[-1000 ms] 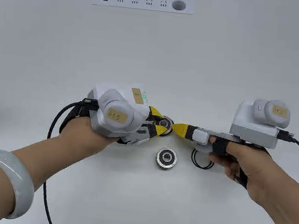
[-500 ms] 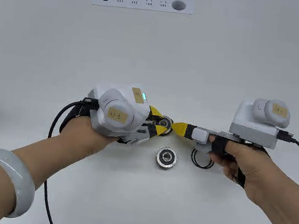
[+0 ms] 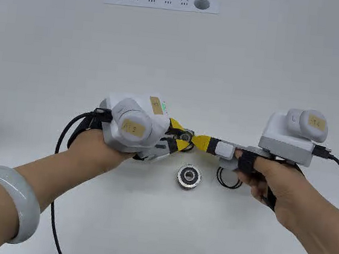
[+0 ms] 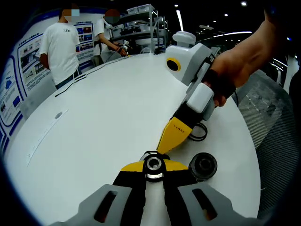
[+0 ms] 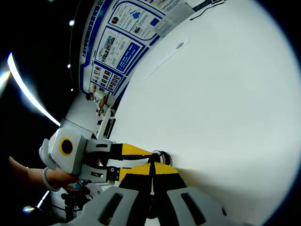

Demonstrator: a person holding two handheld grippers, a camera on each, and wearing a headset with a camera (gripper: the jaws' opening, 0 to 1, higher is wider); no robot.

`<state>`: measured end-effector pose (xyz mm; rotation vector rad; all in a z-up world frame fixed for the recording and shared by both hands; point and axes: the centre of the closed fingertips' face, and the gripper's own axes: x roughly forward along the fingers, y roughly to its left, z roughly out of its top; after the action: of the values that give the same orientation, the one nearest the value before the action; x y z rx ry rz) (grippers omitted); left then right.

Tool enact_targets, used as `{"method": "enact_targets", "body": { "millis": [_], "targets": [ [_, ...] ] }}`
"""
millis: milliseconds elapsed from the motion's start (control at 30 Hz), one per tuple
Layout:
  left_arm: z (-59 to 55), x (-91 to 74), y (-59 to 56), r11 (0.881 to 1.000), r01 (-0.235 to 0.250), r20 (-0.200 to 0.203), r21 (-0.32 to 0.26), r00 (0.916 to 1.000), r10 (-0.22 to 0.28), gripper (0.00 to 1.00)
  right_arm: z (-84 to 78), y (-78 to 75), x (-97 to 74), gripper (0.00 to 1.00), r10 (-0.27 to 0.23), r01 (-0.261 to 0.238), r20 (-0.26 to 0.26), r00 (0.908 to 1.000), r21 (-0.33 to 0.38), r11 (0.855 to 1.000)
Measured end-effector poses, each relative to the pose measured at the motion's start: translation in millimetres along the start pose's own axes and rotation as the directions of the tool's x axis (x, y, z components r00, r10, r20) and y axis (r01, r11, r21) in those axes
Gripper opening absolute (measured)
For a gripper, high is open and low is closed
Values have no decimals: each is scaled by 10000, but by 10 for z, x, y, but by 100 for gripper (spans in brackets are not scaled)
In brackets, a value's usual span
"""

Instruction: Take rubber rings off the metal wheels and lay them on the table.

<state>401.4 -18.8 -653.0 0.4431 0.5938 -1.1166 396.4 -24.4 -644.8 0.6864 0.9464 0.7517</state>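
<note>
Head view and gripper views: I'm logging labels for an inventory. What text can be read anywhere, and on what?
Nothing reads clearly.
Tan stickers on the left gripper and right gripper: handwriting, too blurred.
Small print on the right gripper's yellow jaw: too small.
Wall posters: too blurred.
White power strip: no legible marks.

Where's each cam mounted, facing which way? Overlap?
Head view: on the headset, looking forward and down at the table; both forearms show.
Left gripper view: on the left hand-held gripper, looking along its jaws at the metal wheel they clamp; the right hand shows.
Right gripper view: on the right hand-held gripper, rolled, facing that wheel; the left hand shows.
Shared: all see that wheel; head and left gripper views share the loose wheel and rubber rings.
</note>
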Motion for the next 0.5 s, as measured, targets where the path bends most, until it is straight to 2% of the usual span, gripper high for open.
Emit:
{"method": "enact_targets", "body": {
  "millis": [300,433,467,500],
  "targets": [
    [0,2,2,10000,14,1,10,10000,-14,13,10,58,2,1,202,-202,54,9998,36,9998],
    [-1,4,3,10000,19,2,17,10000,-19,13,-6,127,-1,1,427,-427,-3,9991,-13,9991],
    [-1,4,3,10000,21,-4,25,10000,-21,13,34,189,-5,1,732,-734,256,9970,59,9973],
    [-2,4,3,10000,22,-4,25,10000,-22,13,18,168,-25,1,532,-533,141,9985,33,9986]
  ]
}}
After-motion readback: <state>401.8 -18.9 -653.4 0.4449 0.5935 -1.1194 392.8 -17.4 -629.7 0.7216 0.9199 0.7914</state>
